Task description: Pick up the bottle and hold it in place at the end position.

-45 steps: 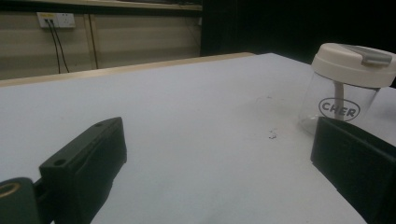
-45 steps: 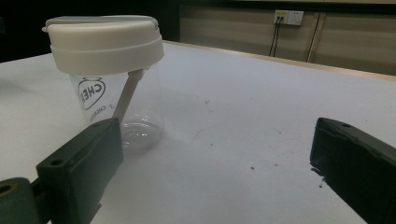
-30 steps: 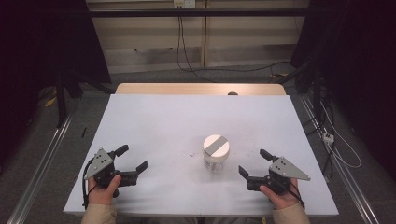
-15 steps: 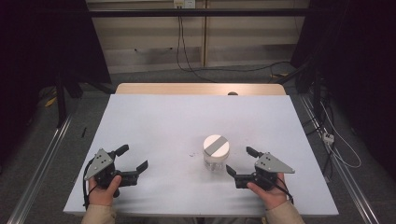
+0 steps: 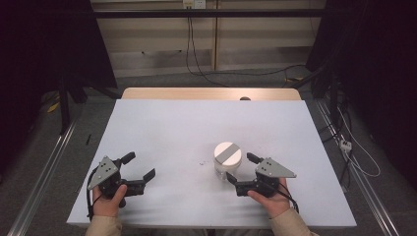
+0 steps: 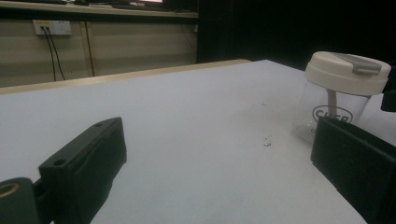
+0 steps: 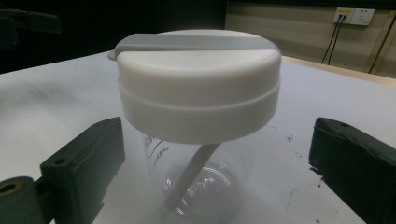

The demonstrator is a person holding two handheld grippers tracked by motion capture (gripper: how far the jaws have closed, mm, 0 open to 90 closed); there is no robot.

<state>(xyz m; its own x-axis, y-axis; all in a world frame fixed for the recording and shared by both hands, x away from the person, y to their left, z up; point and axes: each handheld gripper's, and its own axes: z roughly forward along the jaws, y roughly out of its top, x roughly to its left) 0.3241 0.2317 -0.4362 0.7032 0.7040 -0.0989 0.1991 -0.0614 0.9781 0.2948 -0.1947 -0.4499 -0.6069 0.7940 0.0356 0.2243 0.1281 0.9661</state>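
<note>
A clear jar [image 5: 227,162] with a white lid and a grey strip across the top stands upright on the white table [image 5: 196,132], right of centre. In the right gripper view the jar [image 7: 198,121] is close up, with a white stick inside it. My right gripper [image 5: 242,169] is open just right of the jar, its jaws level with the jar's body and not touching it. My left gripper [image 5: 137,166] rests open near the front left edge, well apart from the jar [image 6: 343,95], with nothing between its jaws.
A few small dark specks [image 5: 201,163] mark the table left of the jar. A wooden strip [image 5: 211,93] runs along the table's far edge. Cables and wall sockets [image 5: 193,4] lie beyond it. Metal rails [image 5: 44,177] flank the table.
My right gripper has moved left toward the jar until its open jaws stand beside it. The left gripper and the jar have stayed still.
</note>
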